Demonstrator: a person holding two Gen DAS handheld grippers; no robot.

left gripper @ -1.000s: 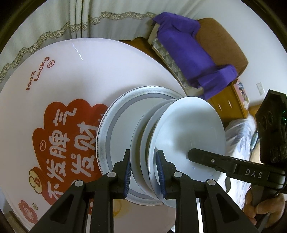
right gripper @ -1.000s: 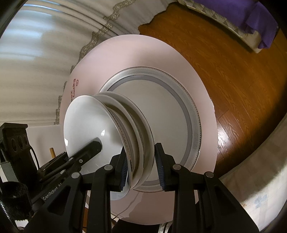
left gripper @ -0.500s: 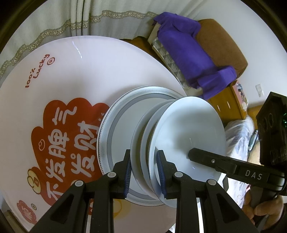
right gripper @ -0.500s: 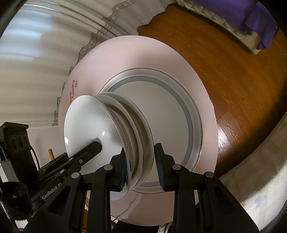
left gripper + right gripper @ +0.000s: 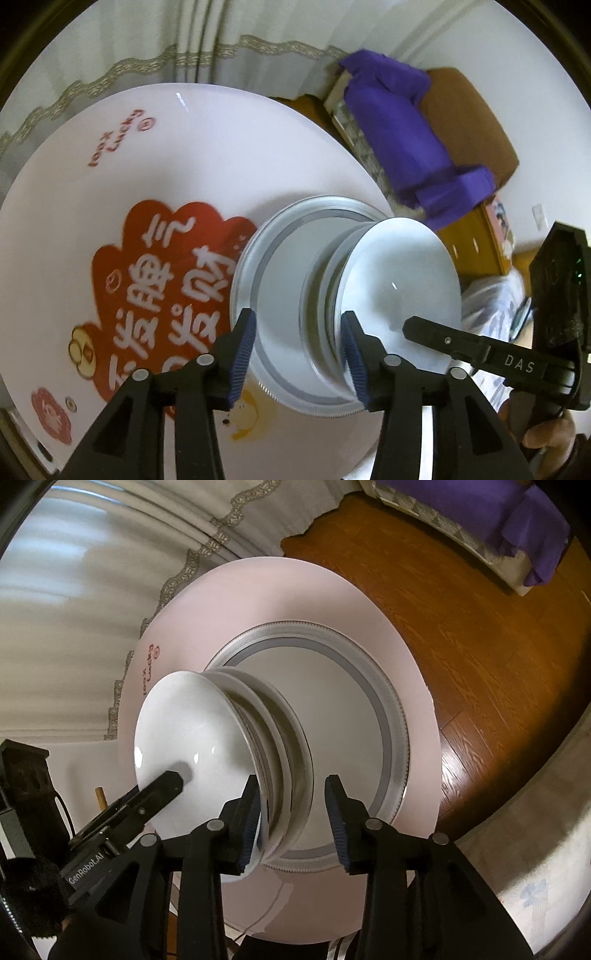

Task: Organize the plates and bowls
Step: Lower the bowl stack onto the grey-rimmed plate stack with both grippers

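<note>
Round pink table (image 5: 192, 155) with a red Chinese-character print (image 5: 162, 280) on its left half and small "100% Lucky" lettering (image 5: 118, 136) far left. Curtain (image 5: 147, 44) with a patterned hem behind the table.

Right of the print sits a large plate with a grey patterned rim (image 5: 273, 273), flat on the table. On it, a stack of white bowls (image 5: 399, 291); seen in the right wrist view too, as stacked rims with the top bowl (image 5: 188, 738) glossy white over the big plate (image 5: 354, 716).

Left gripper (image 5: 297, 354): jaws have just been opening, now a medium gap. The near rims of the bowl stack lie between the blue pads (image 5: 243, 354), left pad clear of them, right pad at the edge of the top bowl; contact there unclear, no squeeze visible. This view is motion-blurred.

Right gripper (image 5: 293, 821): jaws also just opening, narrow-to-medium gap. Stack rims between the pads, left pad (image 5: 251, 823) right against the top bowl's rim, right pad standing off with a gap. In the left view one finger of the right gripper (image 5: 436, 332) reaches over the top bowl, a hand (image 5: 546, 439) holding its body at the far right.

Wood floor (image 5: 461, 638) right of the table. Purple cloth (image 5: 402, 136) draped on a brown cushion (image 5: 469, 118) at far right.
</note>
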